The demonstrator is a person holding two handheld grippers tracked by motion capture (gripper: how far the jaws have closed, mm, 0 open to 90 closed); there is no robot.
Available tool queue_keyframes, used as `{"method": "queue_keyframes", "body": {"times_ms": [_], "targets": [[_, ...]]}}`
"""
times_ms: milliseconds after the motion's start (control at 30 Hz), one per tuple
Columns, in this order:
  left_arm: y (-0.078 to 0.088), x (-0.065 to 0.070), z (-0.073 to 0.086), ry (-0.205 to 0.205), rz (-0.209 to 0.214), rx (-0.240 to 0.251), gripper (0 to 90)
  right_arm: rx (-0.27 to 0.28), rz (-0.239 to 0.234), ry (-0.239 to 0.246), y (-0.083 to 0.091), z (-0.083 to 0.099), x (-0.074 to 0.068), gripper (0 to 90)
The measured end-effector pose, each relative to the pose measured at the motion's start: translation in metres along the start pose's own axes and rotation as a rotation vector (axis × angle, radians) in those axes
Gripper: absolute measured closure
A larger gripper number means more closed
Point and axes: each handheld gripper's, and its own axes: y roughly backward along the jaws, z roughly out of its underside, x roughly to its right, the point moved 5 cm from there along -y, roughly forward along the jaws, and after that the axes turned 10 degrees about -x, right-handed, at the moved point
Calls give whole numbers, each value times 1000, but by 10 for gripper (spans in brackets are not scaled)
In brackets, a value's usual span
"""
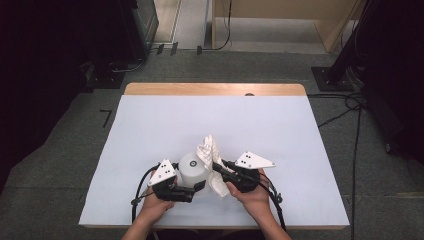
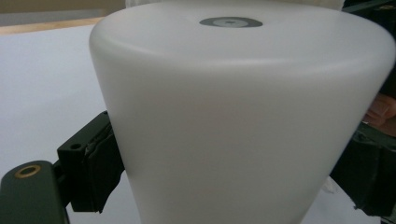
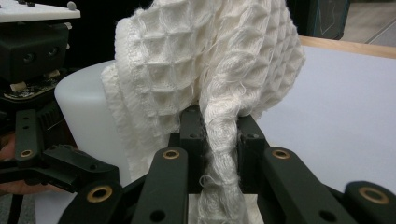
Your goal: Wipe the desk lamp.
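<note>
Currently: white cup (image 1: 192, 170), upside down on tabletop (image 1: 150, 125), clamped between left tongs (image 1: 196, 187). White waffle cloth (image 3: 210, 70), draped against cup, pinched tight in right tongs (image 3: 219, 135).

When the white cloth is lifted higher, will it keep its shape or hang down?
The cloth will probably hang limp: its waffle weave already bunches into a thin strand where the right gripper pinches it. It looks light, since that small pinch holds it up. Its loose threads might snag.
</note>
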Motion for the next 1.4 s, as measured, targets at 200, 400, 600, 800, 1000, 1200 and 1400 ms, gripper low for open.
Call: {"method": "queue_keyframes", "body": {"times_ms": [200, 400, 600, 800, 1000, 1200, 1400], "targets": [[16, -9, -8, 44, 1, 85, 86, -47, -10, 4, -11, 8, -3, 779], [25, -14, -12, 73, 13, 146, 86, -75, -11, 16, -18, 13, -6, 779], [17, -19, -5, 24, -86, 108, 86, -78, 17, 8, -17, 12, -1, 779], [4, -22, 7, -81, -169, 45, 86, -14, 72, -43, -1, 5, 15, 779], [-1, -26, 15, -110, -183, 21, 85, 15, 94, -64, 8, 2, 23, 779], [4, -25, 16, -27, -155, 33, 35, 21, 92, -72, 8, 0, 24, 779], [3, -18, 15, 18, -257, 38, 0, 23, 88, -67, 6, -1, 25, 778]]}}
